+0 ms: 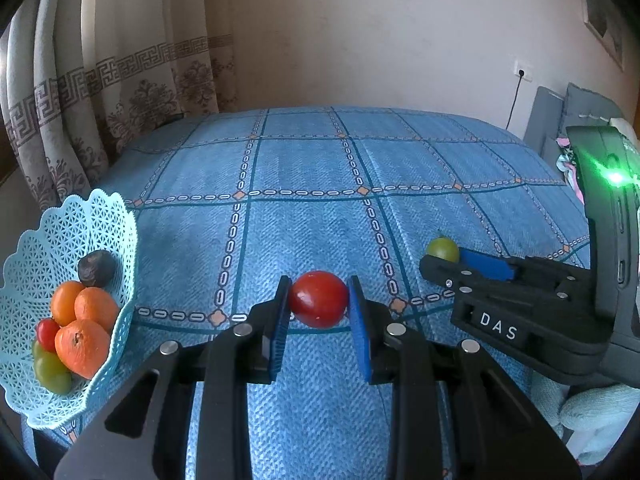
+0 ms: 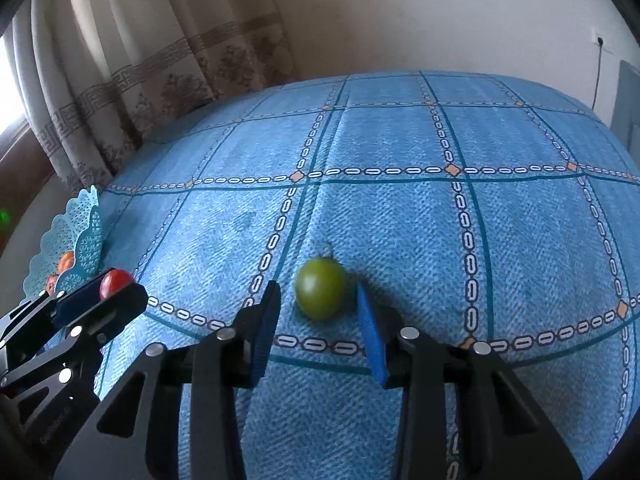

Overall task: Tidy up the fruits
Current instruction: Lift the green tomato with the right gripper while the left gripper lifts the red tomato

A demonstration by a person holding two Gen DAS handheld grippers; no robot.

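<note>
A red tomato (image 1: 318, 299) sits between the blue pads of my left gripper (image 1: 319, 286), which is shut on it just over the blue cloth. The right wrist view shows the same tomato (image 2: 116, 282) held at that gripper's (image 2: 105, 293) tip. A green tomato (image 2: 320, 294) lies on the cloth between the fingers of my right gripper (image 2: 317, 293), which is open with a gap on each side. To the left stands a light blue lattice basket (image 1: 100, 208) holding oranges (image 1: 82, 346), a small red tomato (image 1: 47, 334), green fruits (image 1: 50, 370) and a dark fruit (image 1: 97, 268).
A blue checked cloth (image 1: 304, 168) covers the raised surface. Patterned curtains (image 1: 120, 92) hang behind at the left, near the basket. A wall socket with a black cable (image 1: 520, 76) and grey cushions (image 1: 576, 112) are at the far right.
</note>
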